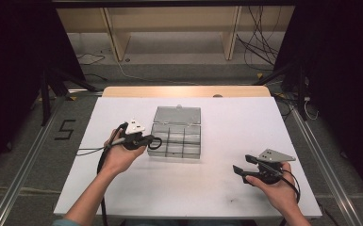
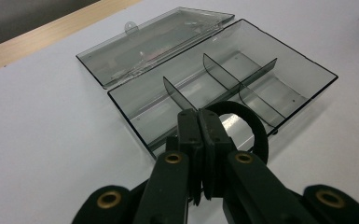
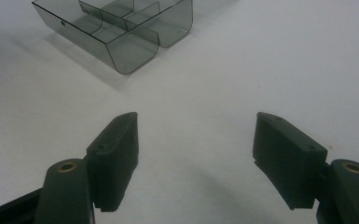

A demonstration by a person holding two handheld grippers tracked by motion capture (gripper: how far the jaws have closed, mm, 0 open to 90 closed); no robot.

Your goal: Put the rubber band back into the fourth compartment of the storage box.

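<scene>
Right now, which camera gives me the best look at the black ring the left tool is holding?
The left gripper view: the black ring sits pinched in the left tool, close up over the clear box. The high view shows it as a small loop beside the box.

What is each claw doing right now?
Left claw: closed on a black ring.
Right claw: open, holding nothing.
</scene>
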